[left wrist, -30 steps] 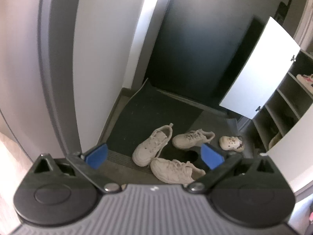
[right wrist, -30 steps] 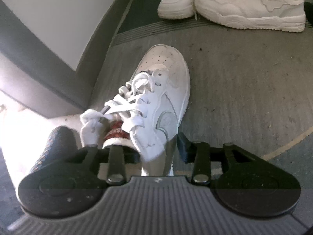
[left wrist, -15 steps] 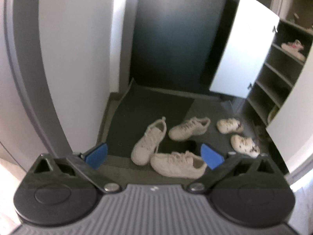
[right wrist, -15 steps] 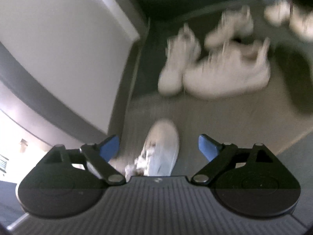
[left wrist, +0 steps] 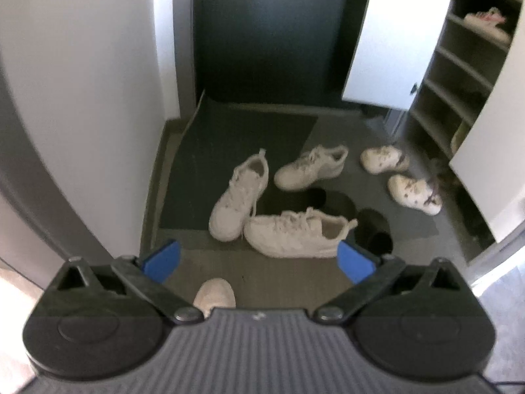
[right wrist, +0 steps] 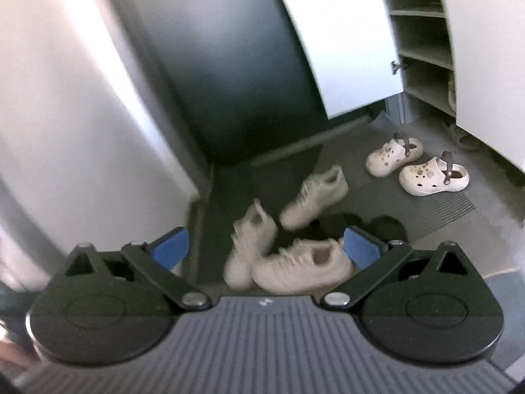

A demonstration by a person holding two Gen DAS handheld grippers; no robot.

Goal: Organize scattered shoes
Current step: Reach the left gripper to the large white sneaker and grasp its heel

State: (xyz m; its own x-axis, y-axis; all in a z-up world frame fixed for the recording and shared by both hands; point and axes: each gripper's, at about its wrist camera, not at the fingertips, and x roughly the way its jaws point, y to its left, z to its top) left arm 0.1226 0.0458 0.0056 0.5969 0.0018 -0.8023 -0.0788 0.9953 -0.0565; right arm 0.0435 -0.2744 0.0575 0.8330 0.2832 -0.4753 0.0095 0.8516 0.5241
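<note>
Sneaker (left wrist: 215,297) released at six o'clock; right gripper (right wrist: 267,246) lifted away, jaws opening, empty.
Left gripper (left wrist: 259,259) wide, empty; three sneakers and two clogs (right wrist: 433,177) remain scattered.

Three sneakers (left wrist: 279,203) clustered at doormat (left wrist: 236,164) edge; two clogs (left wrist: 400,177) right, before shelving (left wrist: 459,75).

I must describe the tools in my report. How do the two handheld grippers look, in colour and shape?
Both look alike. The left gripper and the right gripper each have a grey ribbed body, two round black housings, black link arms with silver pivot screws, and blue pads on the fingers. A small white mark sits on the ribbed part. No cables or sleeves are visible.
</note>
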